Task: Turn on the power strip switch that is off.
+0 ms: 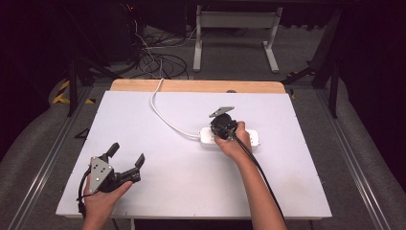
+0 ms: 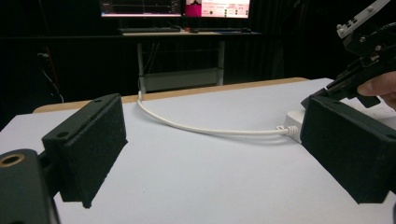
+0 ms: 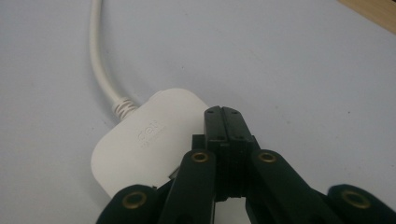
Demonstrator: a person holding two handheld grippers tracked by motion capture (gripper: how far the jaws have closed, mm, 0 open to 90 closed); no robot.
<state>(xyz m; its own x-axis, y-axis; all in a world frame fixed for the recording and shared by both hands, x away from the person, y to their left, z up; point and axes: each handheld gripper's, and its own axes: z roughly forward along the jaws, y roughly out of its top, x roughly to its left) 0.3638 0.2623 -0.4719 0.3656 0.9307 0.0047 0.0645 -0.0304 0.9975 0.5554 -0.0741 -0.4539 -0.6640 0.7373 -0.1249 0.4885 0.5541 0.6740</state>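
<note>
high view: the left gripper rests on the white board, jaws spread with nothing between them; the right gripper points down onto the white power strip.

left gripper view: its cord runs ahead between the parted pads.

right gripper view: the jaws are pressed together, empty, tips over the strip's cord end.
</note>
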